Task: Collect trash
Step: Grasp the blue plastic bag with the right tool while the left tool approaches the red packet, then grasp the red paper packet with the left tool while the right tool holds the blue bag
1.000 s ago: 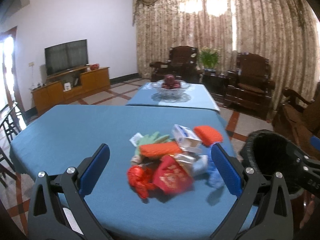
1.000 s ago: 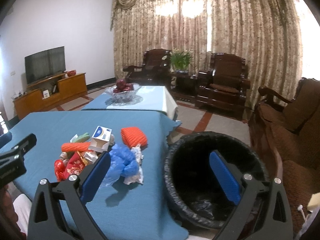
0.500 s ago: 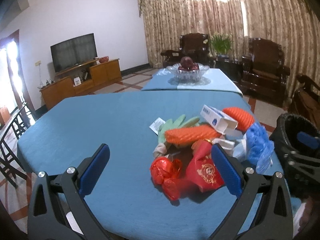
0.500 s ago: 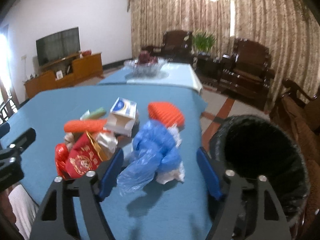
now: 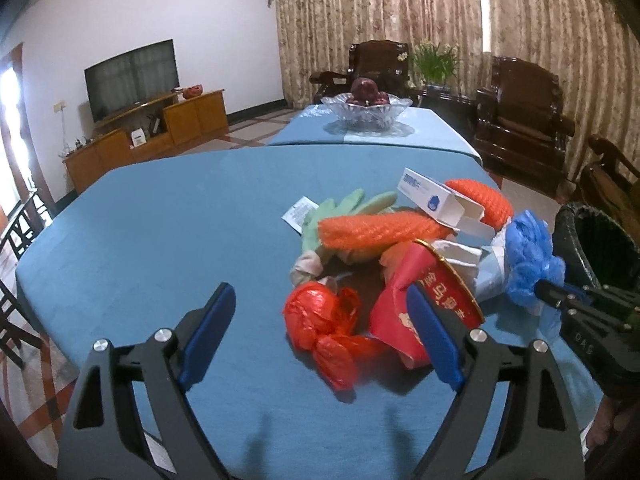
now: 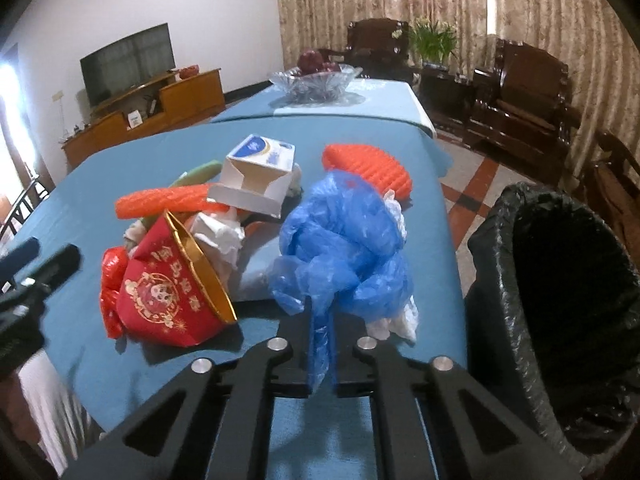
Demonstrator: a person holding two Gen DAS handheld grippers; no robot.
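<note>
Crinkled blue bag (image 6: pixel 352 240), glossy red bowl (image 6: pixel 172 292), ribbed orange foam (image 5: pixel 380 228) and a white carton (image 6: pixel 260 172) heap near the table's (image 5: pixel 160 232) right edge. Right gripper (image 6: pixel 322 344) pinches the bag; left gripper (image 5: pixel 320 336) gapes wide, empty, beside the lined bin (image 6: pixel 560 280).

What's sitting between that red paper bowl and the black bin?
The crumpled blue bag, pinched by the right gripper, with white tissue under it. The right wrist view shows this between the red bowl and the bin.
</note>
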